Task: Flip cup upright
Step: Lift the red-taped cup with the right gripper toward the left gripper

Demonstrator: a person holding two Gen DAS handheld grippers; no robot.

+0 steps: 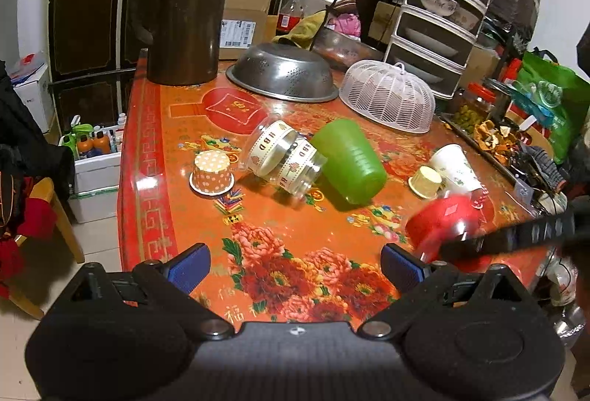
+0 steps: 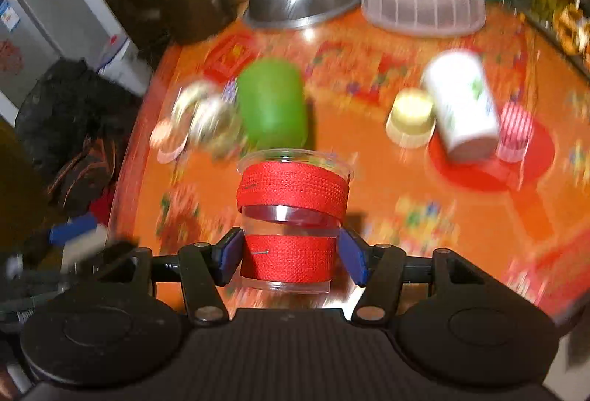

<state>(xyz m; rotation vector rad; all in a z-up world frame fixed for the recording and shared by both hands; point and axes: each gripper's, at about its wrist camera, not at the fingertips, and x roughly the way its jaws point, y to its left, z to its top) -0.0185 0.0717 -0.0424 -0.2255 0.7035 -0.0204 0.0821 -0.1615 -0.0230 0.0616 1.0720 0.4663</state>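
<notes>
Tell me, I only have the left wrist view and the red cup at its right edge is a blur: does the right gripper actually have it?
Observer: Yes. In the right wrist view the right gripper is shut on the red cup, with one blue pad on each side of its lower red band.
Operator: Which end is it holding?
Observer: The narrow base end. The wide open rim points away from the camera, toward the green cup.
Operator: Is the cup solid red?
Observer: No. It is clear plastic wrapped with two red ribbon bands.
</notes>
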